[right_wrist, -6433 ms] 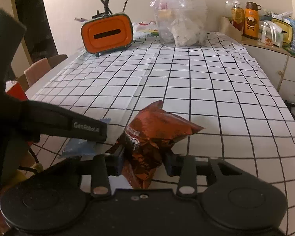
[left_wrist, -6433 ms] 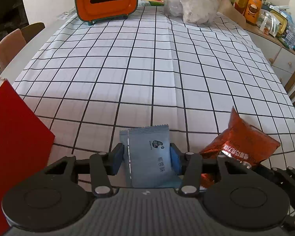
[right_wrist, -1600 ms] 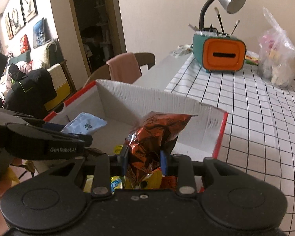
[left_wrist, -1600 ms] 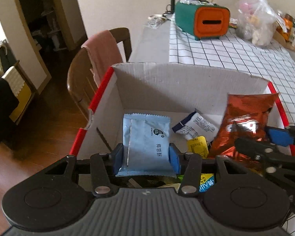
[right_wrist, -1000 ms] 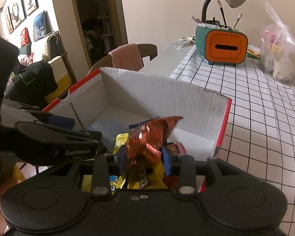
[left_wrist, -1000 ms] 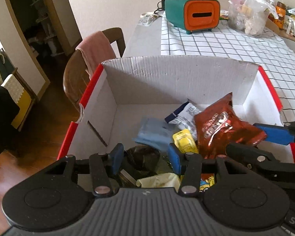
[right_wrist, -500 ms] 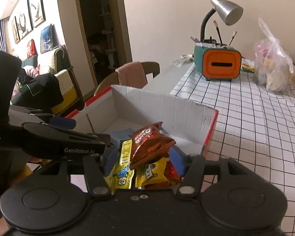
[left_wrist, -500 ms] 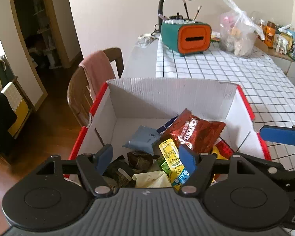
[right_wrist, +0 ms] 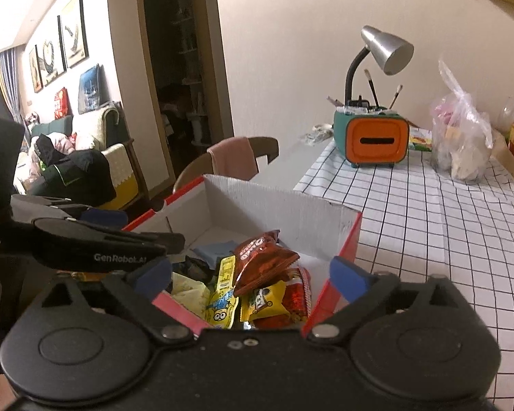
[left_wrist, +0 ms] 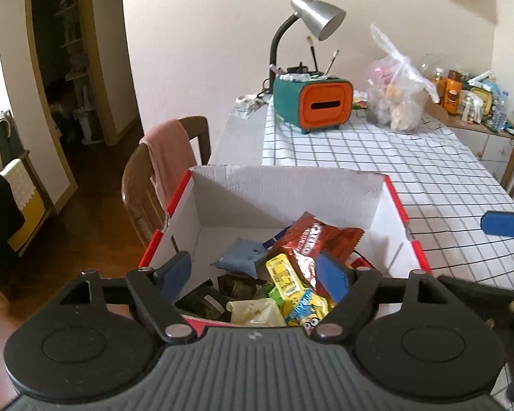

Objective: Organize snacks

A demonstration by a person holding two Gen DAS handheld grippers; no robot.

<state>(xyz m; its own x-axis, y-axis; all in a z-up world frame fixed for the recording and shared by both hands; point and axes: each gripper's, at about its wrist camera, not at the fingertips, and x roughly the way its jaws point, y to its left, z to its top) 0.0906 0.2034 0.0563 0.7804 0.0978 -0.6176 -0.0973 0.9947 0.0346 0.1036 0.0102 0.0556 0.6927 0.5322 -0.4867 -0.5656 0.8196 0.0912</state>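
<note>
The left gripper (left_wrist: pixel 255 272) hangs over the white cardboard box with red edges (left_wrist: pixel 284 188). Its blue fingers are spread wide and hold nothing. The right gripper (right_wrist: pixel 250 274) hangs over the same box, at about 3 o'clock from the left one. Its blue fingers are also spread wide and hold nothing. The shiny red snack bag (left_wrist: pixel 320 239) lies inside the box on top of the pile. The flat light blue snack packet (left_wrist: pixel 238 257) lies in the box just beside it, at about 9 o'clock. Yellow snack packets (right_wrist: pixel 222 294) lie below them. The box sits at the near end of the table with a white checked cloth (left_wrist: pixel 377 150).
</note>
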